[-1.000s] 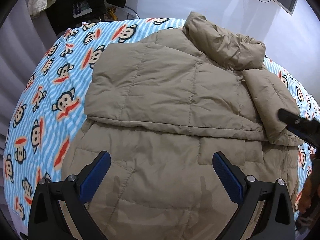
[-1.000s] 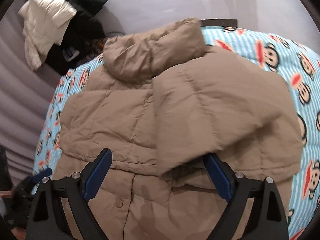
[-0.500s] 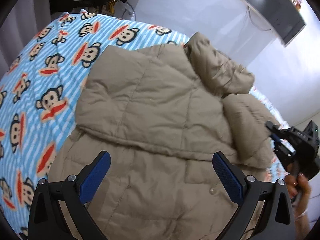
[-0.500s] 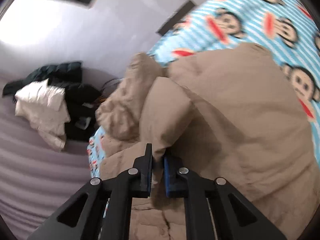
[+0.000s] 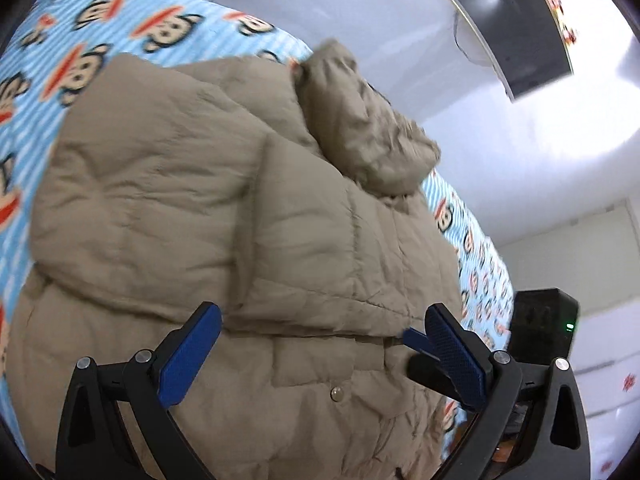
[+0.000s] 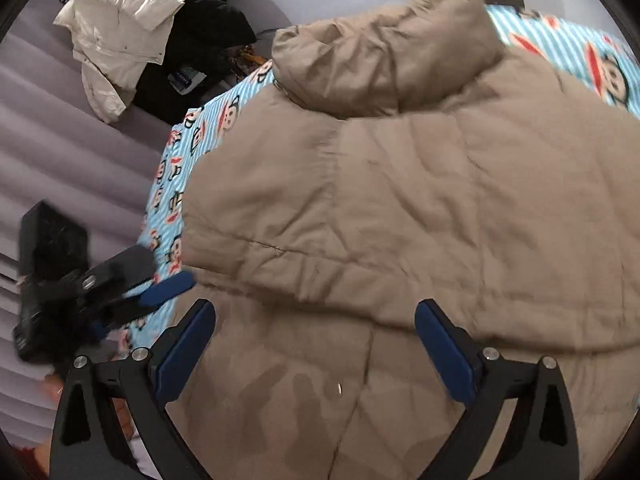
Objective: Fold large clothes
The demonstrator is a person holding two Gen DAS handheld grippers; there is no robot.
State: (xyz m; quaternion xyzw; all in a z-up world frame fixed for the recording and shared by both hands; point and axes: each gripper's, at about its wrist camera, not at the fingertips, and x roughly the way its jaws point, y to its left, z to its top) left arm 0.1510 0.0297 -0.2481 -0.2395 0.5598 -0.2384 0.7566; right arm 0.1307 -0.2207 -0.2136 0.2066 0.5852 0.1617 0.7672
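Observation:
A tan puffer jacket (image 5: 224, 208) lies on a bed with a blue striped monkey-print sheet (image 5: 80, 64). Both sleeves are folded across its chest and the hood (image 5: 360, 132) lies at the far end. My left gripper (image 5: 320, 356) is open and empty above the jacket's lower part. My right gripper (image 6: 316, 356) is open and empty above the hem, below the folded sleeve (image 6: 400, 240). The right gripper also shows in the left wrist view (image 5: 416, 338), and the left gripper in the right wrist view (image 6: 160, 292).
A pile of white and black coats (image 6: 152, 32) lies past the bed's far left corner. A dark screen (image 5: 516, 28) hangs on the white wall. A grey curtain (image 6: 60, 168) runs along the bed's left side.
The right gripper has opened and let go of the sleeve, which now lies folded over the chest. Both grippers have swung toward the jacket's lower part.

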